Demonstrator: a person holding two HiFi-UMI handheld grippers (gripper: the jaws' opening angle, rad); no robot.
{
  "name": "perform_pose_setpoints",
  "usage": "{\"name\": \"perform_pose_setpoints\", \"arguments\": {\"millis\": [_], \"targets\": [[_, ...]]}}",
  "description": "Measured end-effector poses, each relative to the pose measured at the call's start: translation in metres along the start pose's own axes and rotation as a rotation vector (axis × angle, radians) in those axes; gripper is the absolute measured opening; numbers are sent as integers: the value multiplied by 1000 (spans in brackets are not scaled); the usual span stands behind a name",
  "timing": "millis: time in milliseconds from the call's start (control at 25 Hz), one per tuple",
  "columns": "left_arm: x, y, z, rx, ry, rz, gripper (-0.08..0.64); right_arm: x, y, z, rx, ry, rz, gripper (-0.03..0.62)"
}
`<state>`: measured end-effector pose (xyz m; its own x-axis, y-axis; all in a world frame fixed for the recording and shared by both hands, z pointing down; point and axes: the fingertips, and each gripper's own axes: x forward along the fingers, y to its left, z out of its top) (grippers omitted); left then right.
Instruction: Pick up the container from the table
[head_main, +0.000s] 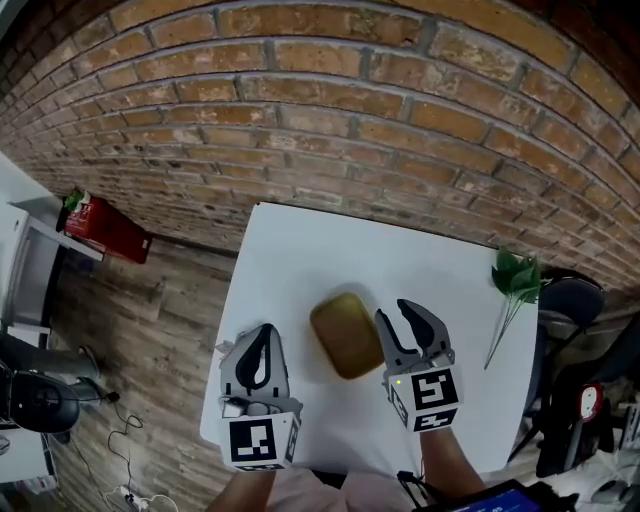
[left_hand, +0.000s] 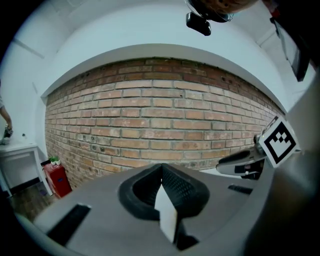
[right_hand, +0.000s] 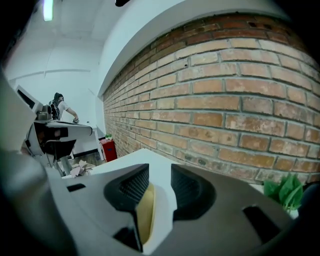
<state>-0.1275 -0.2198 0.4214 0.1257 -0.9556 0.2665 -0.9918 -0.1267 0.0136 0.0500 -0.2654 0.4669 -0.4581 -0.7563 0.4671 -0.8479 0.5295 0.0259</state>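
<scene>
An olive-tan container with rounded corners lies in the middle of the white table. My left gripper hovers just left of it, its tips touching and nothing held; in the left gripper view only white tabletop shows through the loop of its fingers. My right gripper is at the container's right edge, jaws open. In the right gripper view the container's tan edge shows low in the gap, beside the left finger; the pads do not press on it.
A green leafy sprig lies at the table's right edge. A brick wall stands behind the table. A red box sits on the wooden floor at the left, a dark chair at the right.
</scene>
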Motion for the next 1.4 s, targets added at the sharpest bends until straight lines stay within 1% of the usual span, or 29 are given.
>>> {"name": "perform_pose_setpoints", "arguments": {"millis": [240, 480, 720, 960, 1400], "targets": [[14, 2, -23, -9, 49, -10, 9, 21, 5, -34, 15, 75, 31, 141], [24, 2, -37, -15, 79, -16, 9, 33, 12, -73, 31, 167, 60, 140], [31, 2, -48, -23, 102, -22, 9, 41, 18, -99, 49, 230, 74, 137], [36, 0, -52, -28, 111, -33, 9, 44, 19, -111, 58, 262, 77, 129], [40, 1, -54, -32, 118, -41, 9, 47, 19, -119, 70, 287, 77, 110]]}}
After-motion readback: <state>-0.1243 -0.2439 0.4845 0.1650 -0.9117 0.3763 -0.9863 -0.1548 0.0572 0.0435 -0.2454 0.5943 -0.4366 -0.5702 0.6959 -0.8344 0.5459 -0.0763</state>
